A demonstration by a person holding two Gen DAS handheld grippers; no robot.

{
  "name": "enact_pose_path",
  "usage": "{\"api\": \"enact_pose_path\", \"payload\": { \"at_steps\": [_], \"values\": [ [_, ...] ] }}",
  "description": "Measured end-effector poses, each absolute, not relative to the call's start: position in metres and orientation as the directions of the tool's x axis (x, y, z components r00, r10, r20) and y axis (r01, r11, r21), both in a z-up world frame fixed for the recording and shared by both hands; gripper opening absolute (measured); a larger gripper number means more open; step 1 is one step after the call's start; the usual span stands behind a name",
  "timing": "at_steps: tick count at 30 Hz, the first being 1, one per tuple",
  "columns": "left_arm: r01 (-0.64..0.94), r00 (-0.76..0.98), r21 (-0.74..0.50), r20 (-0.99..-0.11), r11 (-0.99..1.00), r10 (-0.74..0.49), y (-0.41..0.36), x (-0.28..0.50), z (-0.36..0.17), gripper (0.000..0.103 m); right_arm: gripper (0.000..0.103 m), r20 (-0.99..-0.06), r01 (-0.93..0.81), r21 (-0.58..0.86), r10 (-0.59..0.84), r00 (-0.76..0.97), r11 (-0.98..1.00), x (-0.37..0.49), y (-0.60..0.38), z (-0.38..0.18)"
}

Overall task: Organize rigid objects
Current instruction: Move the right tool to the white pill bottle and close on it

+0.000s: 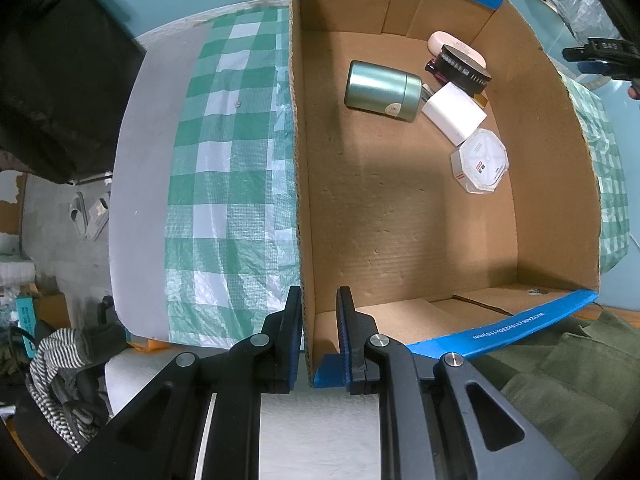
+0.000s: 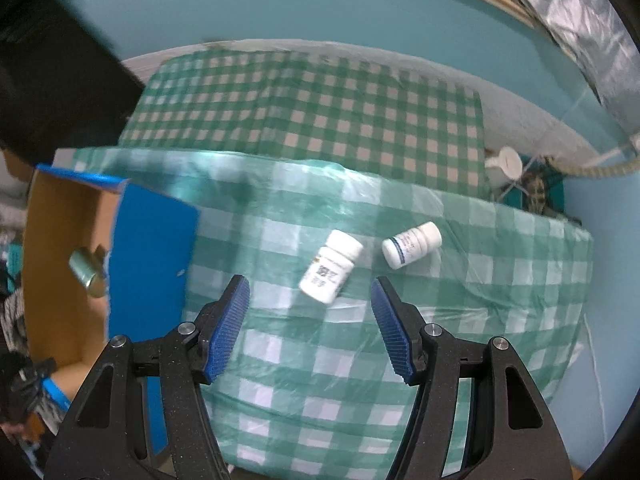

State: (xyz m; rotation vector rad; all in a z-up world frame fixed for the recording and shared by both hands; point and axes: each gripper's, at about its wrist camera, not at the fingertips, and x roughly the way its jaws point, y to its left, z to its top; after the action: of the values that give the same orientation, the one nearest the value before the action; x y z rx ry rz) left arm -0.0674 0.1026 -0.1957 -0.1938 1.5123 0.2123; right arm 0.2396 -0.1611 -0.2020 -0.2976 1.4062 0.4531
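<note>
My right claw wide and empty above a white pill bottle lying on the checked cloth, second bottle just beside, my left claw pinching the cardboard box wall, green canister inside.

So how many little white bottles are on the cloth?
2. One bottle lies ahead of the open right gripper; the other bottle lies just right of it. Any more would be out of view.

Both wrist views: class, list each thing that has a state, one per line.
Brown cardboard box: open, wall clamped.
Left gripper: shut on box wall.
Right gripper: open, empty.
Green metal canister: on its side, in box.
Two white pill bottles: lying on cloth.
</note>
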Motion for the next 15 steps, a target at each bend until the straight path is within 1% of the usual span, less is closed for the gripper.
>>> {"api": "enact_pose_path", "payload": {
  "at_steps": [8, 15],
  "values": [
    [-0.265, 0.043, 0.009, -0.999, 0.964, 0.021, 0.103, -0.067, -0.196, 0.015, 0.063, -0.986, -0.333, 0.140, 0.163, 0.041, 0.932, 0.260, -0.168, -0.242],
    [-0.275, 0.042, 0.004, -0.999, 0.961, 0.017, 0.106, -0.069, -0.195, 0.015, 0.063, -0.991, -0.279, 0.116, 0.130, 0.033, 0.953, 0.267, -0.165, -0.264]
  ]
}}
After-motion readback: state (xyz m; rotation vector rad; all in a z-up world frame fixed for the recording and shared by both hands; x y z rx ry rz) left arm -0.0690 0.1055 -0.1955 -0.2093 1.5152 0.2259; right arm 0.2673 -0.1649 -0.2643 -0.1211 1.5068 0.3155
